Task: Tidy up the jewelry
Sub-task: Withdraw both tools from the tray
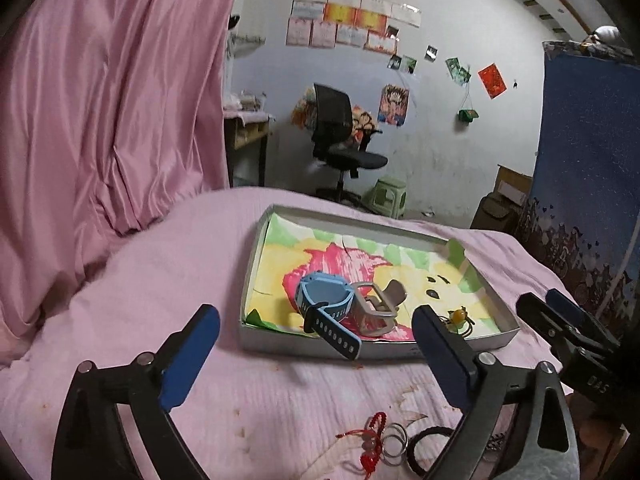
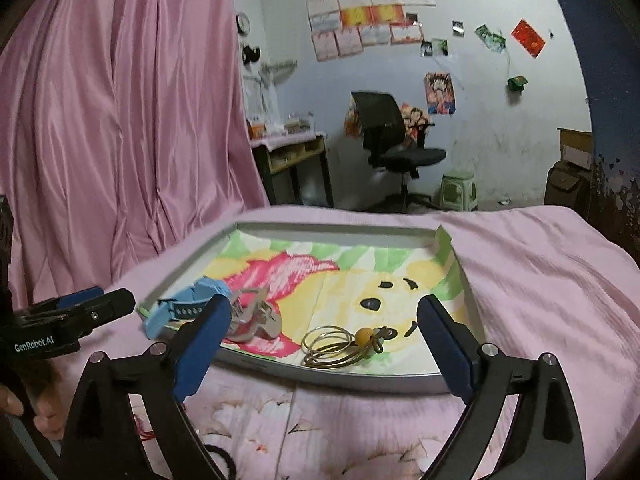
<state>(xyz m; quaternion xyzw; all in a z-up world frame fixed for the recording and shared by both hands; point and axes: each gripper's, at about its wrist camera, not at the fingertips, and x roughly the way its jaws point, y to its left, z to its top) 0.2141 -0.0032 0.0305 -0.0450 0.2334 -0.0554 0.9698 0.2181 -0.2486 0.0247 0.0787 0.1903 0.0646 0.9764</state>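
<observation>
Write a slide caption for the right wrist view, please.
Open right gripper hovers before tray holding blue watch.

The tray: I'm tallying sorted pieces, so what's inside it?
Inside the tray: blue watch, grey watch, wire rings with amber bead. Anything beneath them is hidden.

Tray (image 1: 372, 350) on bed (image 1: 140, 300). In tray, L to R: watch (image 1: 320, 300), buckle (image 1: 374, 312), bangles w/ bead (image 2: 340, 340). Bracelet (image 1: 370, 440) & rings (image 1: 394, 446) on bed before tray.
</observation>
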